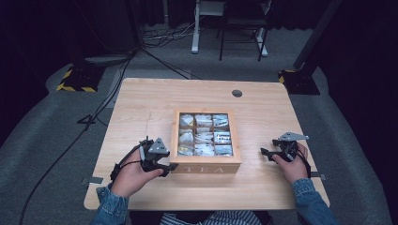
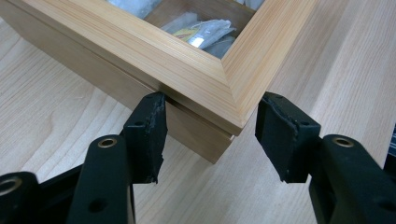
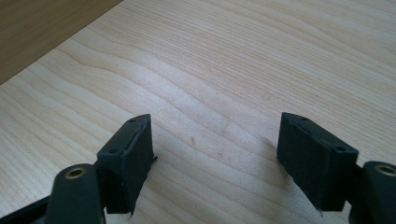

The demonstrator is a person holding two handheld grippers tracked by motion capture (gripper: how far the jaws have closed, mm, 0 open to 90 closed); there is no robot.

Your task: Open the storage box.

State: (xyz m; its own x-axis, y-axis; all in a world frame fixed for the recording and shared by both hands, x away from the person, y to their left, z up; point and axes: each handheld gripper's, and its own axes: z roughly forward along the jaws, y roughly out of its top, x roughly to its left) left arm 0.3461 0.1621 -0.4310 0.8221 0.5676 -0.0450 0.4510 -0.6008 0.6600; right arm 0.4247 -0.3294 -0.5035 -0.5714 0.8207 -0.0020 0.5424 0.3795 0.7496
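Observation:
A wooden tea box (image 1: 206, 168) marked TEA stands at the middle of the table, its glass-topped lid (image 2: 177, 60) down over several compartments of tea bags (image 1: 204, 136). My left gripper (image 1: 168, 165) is at the box's front left corner. In the left gripper view its jaws (image 2: 210, 135) straddle that corner; one pad (image 2: 152, 126) lies against the seam under the lid, and the other pad (image 2: 280, 135) meets the lid's adjoining side. My right gripper (image 1: 265, 153) rests to the right of the box, apart from it. It is open over bare wood (image 3: 215, 158).
The light wooden table (image 1: 141, 108) has a round cable hole (image 1: 237, 93) at the back right. Free tabletop lies behind the box and on both sides. On the grey floor beyond are cables (image 1: 164, 35), stand feet and yellow-black bases (image 1: 77, 79).

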